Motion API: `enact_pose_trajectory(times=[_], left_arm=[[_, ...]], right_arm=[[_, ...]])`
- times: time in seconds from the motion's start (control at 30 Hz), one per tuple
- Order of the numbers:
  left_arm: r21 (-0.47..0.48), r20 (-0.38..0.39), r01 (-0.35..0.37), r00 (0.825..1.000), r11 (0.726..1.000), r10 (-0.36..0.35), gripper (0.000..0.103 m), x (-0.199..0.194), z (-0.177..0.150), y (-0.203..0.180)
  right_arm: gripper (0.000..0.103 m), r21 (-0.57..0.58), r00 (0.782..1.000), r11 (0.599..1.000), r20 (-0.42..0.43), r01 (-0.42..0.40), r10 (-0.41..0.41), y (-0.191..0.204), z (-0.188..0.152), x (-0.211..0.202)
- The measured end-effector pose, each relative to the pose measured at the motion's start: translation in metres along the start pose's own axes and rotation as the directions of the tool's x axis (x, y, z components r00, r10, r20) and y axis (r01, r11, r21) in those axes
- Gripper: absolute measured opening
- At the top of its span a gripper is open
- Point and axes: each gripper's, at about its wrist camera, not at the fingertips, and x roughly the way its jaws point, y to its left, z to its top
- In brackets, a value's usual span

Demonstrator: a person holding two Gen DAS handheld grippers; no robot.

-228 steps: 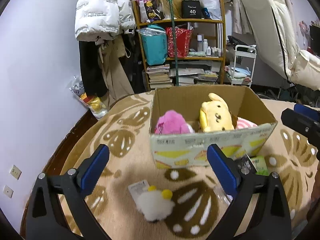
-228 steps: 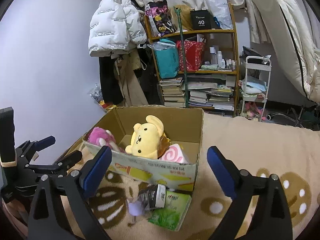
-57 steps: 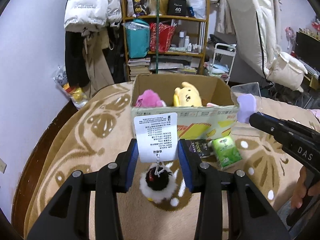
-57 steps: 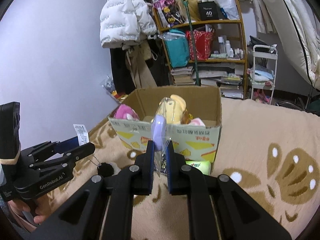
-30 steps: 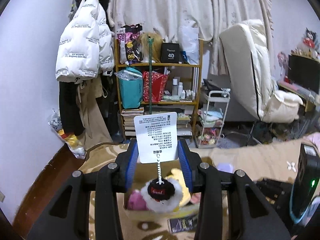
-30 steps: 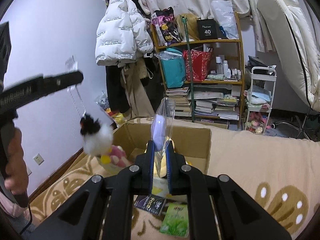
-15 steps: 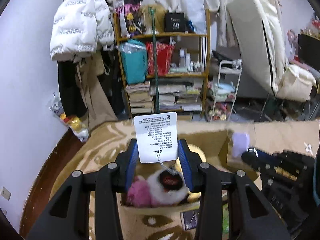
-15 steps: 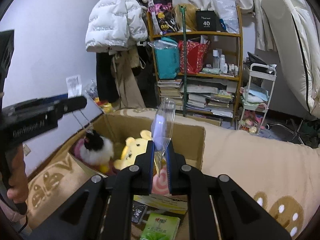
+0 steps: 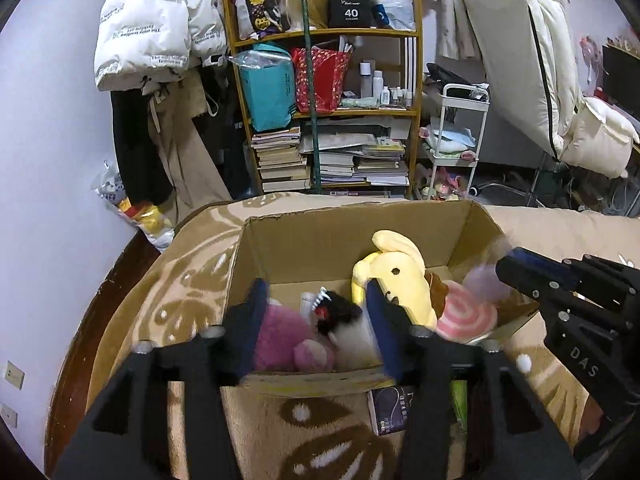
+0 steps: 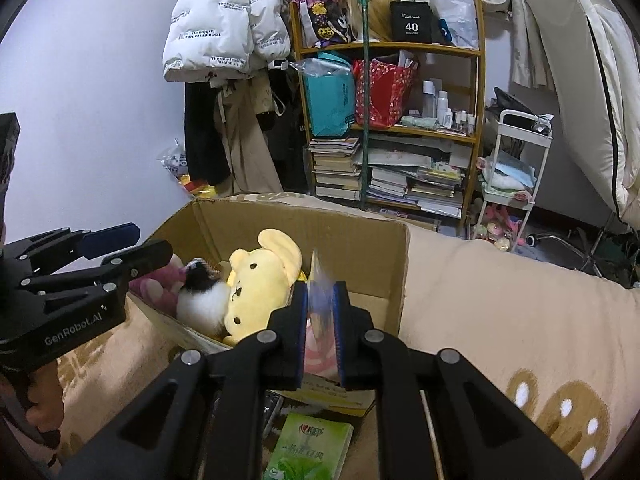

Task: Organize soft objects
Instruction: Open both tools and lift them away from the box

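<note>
An open cardboard box [image 9: 352, 236] on the beige rug holds a yellow dog plush [image 9: 404, 284], a pink plush [image 9: 280, 340] and a pink swirl toy [image 9: 466, 316]. The small white-and-black fluffy toy [image 9: 344, 324] lies in the box between them; it also shows in the right wrist view [image 10: 200, 296]. My left gripper [image 9: 316, 320] hangs open over the box's near edge with nothing in it. My right gripper [image 10: 320, 312] is shut on a clear bag with a purple item [image 10: 320, 292], held over the box's right side, blurred by motion.
A green tissue pack [image 10: 308, 448] and a dark packet [image 9: 390, 408] lie on the rug in front of the box. A cluttered shelf [image 9: 332, 108], hanging coats [image 9: 148, 40] and a white cart [image 9: 460, 136] stand behind. The rug's left edge drops to dark floor [image 9: 96, 340].
My left gripper has opened and let go of the fluffy toy's tag; the toy now lies in the box. My right gripper has lowered the bag towards the box.
</note>
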Motion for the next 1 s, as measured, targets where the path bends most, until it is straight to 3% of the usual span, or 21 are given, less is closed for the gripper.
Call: enact_pose_trajectory(times=[0.2,0.33,0.43,0.57,0.67,1.0], left_arm=[[-0.042,-0.025,0.013,1.0,0.999,-0.014,0.061,-0.005,-0.001,0.009],[-0.054,-0.029,0.0,1.0,0.999,-0.001,0.071,-0.015,-0.007,0.014],[-0.052,-0.035,-0.004,0.999,0.999,0.002,0.077,-0.024,-0.013,0.013],[-0.041,-0.059,0.016,0.998,0.999,-0.018,0.079,-0.033,-0.022,0.009],[-0.03,-0.073,0.021,0.997,0.999,-0.023,0.079,-0.037,-0.03,0.005],[0.003,-0.108,0.03,0.994,1.0,-0.03,0.081,-0.053,-0.059,-0.006]], right_arm=[[0.015,-0.003,1.0,1.0,0.003,-0.015,0.015,0.003,0.0,-0.009],[0.04,0.014,1.0,1.0,0.01,-0.02,0.02,0.001,-0.001,-0.02],[0.047,0.017,1.0,1.0,0.02,-0.016,0.015,0.002,-0.002,-0.029],[0.064,0.034,0.999,0.999,0.035,-0.007,0.006,0.003,-0.005,-0.044],[0.07,0.039,0.999,0.999,0.037,-0.002,0.001,0.003,-0.009,-0.051],[0.072,0.062,1.0,0.998,-0.005,-0.007,0.008,-0.002,-0.023,-0.063]])
